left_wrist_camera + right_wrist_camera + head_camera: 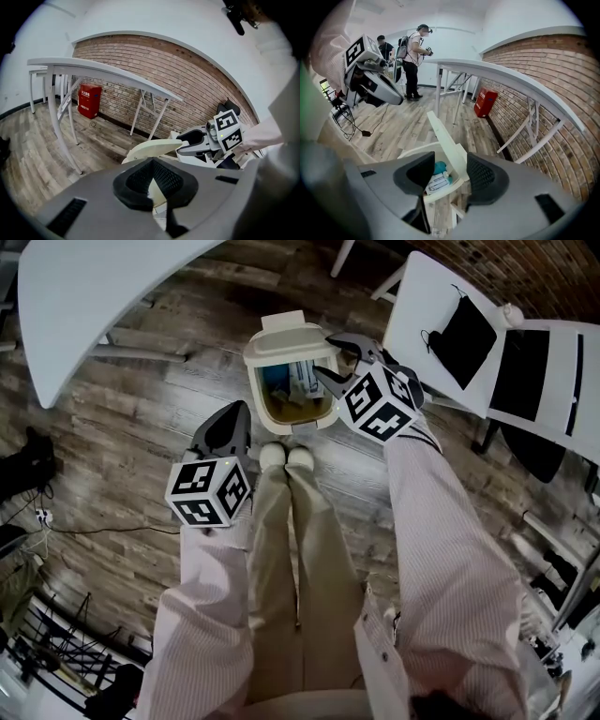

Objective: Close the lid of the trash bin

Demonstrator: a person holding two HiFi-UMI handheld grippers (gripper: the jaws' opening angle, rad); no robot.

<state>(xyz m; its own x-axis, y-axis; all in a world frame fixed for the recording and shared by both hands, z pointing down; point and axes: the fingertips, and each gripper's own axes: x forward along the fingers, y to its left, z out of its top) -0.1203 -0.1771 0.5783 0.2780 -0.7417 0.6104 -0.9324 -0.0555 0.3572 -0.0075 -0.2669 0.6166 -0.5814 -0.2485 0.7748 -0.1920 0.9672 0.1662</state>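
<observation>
I see a wooden floor [141,446] all around, and the trash bin [305,424] stands on it just in front of the person's shoes. The bin is open. Its lid [281,331] stands up at the far side, tipped back, so I think the job is hardly begun and almost all of it is left. My right tool [326,357] is at the right side of the bin, up by the rim and close to the lid. Its jaws are wide apart and hold nothing. In the right gripper view the lid's edge stands in the gap between them, but I cannot tell if a jaw touches it. My left tool [232,416] is off to the left, near the bin but apart from it. Its jaws are pressed together at the tips with nothing in them. Inside the bin I see some small trash [298,377], something blue and a white packet. To finish, I think the lid must be pushed forward and down until it lies flat on the rim.
</observation>
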